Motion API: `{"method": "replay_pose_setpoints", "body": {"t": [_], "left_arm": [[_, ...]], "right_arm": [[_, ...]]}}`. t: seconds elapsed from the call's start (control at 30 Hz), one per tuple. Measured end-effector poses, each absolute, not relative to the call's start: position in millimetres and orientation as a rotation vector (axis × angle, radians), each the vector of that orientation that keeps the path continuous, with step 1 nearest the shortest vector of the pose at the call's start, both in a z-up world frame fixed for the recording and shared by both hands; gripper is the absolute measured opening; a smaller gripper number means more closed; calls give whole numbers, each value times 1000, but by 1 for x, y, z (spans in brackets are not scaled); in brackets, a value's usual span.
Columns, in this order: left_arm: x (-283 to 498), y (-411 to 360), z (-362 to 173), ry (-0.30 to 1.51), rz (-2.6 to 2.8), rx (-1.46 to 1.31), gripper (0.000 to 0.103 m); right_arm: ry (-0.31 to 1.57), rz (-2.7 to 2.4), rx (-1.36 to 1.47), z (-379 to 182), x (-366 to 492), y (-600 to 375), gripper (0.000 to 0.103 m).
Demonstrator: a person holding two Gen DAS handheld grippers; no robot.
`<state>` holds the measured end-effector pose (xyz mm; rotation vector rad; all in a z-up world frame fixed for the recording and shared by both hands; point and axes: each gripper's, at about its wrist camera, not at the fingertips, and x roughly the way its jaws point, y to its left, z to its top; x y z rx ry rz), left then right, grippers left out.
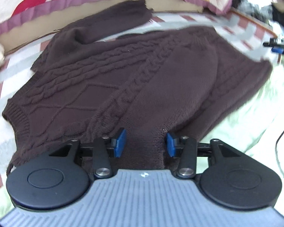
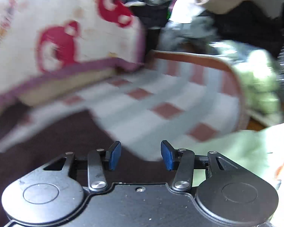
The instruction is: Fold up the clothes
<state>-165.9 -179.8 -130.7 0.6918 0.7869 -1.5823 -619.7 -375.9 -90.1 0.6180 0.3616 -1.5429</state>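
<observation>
A dark brown cable-knit sweater [image 1: 111,79] lies spread on the checked bed cover [image 1: 236,26]. One sleeve is folded across its body, the other sleeve [image 1: 123,17] stretches toward the back. My left gripper [image 1: 144,141] is open, its blue pads on either side of the folded sleeve's cuff [image 1: 147,147]. My right gripper [image 2: 141,155] is open and empty over the sweater's edge [image 2: 66,141]; it also shows at the right edge of the left wrist view [image 1: 278,45]. The right wrist view is blurred.
A white quilt with red print and purple border [image 1: 47,1] lies along the back of the bed, also in the right wrist view [image 2: 66,37]. A pale green sheet [image 1: 255,104] lies at the right. Dark clutter [image 2: 246,19] sits beyond the bed's edge.
</observation>
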Motion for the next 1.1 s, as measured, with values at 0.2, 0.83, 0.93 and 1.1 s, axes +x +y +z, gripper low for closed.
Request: {"method": "replay_pose_setpoints", "body": {"t": [0.2, 0.83, 0.93, 1.1], "left_arm": [[-135, -186, -117, 833, -1524, 575, 58], [-1, -287, -126, 789, -1448, 519, 64], [23, -333, -140, 784, -1438, 529, 64], [39, -419, -154, 810, -1478, 498, 64]], "right_arm": [[458, -1136, 678, -87, -510, -407, 53], [667, -712, 606, -57, -280, -504, 59], [698, -743, 663, -84, -284, -513, 59], [552, -771, 898, -104, -301, -551, 59]]}}
